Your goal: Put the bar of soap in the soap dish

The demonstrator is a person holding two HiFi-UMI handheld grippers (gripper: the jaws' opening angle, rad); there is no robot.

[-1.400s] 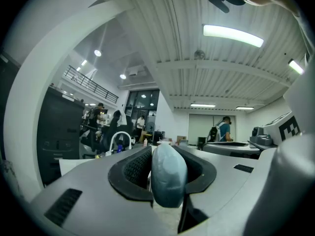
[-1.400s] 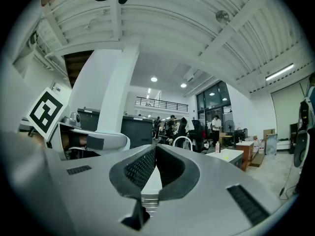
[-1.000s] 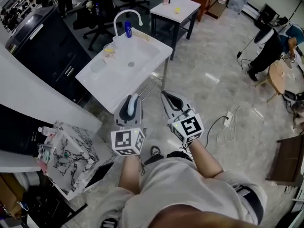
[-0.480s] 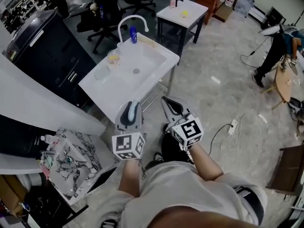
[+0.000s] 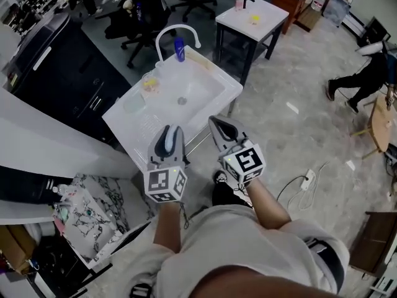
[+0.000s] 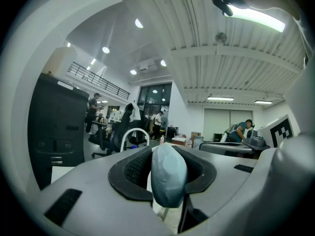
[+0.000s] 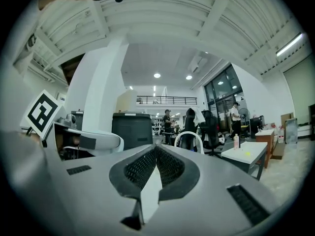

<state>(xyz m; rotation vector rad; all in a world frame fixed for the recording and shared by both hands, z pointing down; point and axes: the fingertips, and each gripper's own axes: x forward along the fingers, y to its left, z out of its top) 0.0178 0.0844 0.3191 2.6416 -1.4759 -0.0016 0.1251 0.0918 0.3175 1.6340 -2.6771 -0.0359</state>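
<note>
Bright, even overhead light here: a long greenish-white fluorescent ceiling strip point(image 6: 253, 17) blazes at the top of the left gripper view, and small round recessed ceiling lamps point(image 7: 156, 75) glow in the right one. Both gripper views bend hard at the rim and drop to black corners. Up close the grey left tongs point(image 6: 165, 150) go soft, the pale blue oval bar of soap point(image 6: 169, 181) lit flat. Head view: pale marbled glossy floor point(image 5: 279, 135) carries a soft sheen, shadows faint
</note>
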